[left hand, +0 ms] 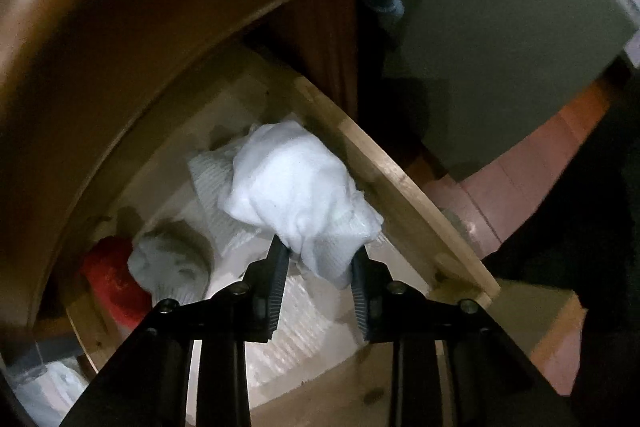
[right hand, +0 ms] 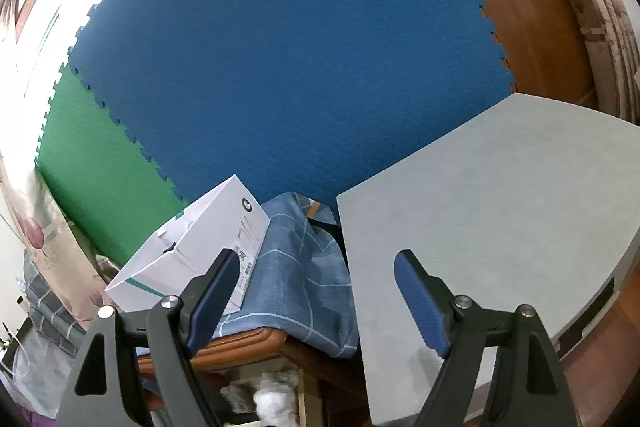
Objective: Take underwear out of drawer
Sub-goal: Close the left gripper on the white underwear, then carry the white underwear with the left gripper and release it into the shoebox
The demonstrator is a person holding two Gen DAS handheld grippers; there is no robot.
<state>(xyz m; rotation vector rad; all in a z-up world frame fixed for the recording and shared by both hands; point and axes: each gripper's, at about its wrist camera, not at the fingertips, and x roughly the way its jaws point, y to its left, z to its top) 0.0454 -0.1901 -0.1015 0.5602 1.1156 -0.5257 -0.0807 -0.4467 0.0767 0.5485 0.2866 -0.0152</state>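
Observation:
In the left wrist view I look down into an open wooden drawer [left hand: 384,179]. My left gripper [left hand: 320,247] is shut on a bunched white piece of underwear [left hand: 292,183], pinching its lower end between the black pads. The bundle hangs close against the drawer's right wall. A white ribbed cloth [left hand: 212,187] lies under and beside it. My right gripper [right hand: 317,255] stands open and holds nothing, well above the drawer, over the edge of a grey table top [right hand: 480,207]. A blurred bit of white cloth [right hand: 272,399] shows in the drawer at the bottom of the right wrist view.
A grey cloth [left hand: 168,263] and a red cloth [left hand: 112,279] lie at the drawer's left end. The brown cabinet front [left hand: 100,47] overhangs the drawer. A white box [right hand: 192,247] rests on a blue checked cloth [right hand: 296,267]; blue foam mat [right hand: 280,47] stands behind.

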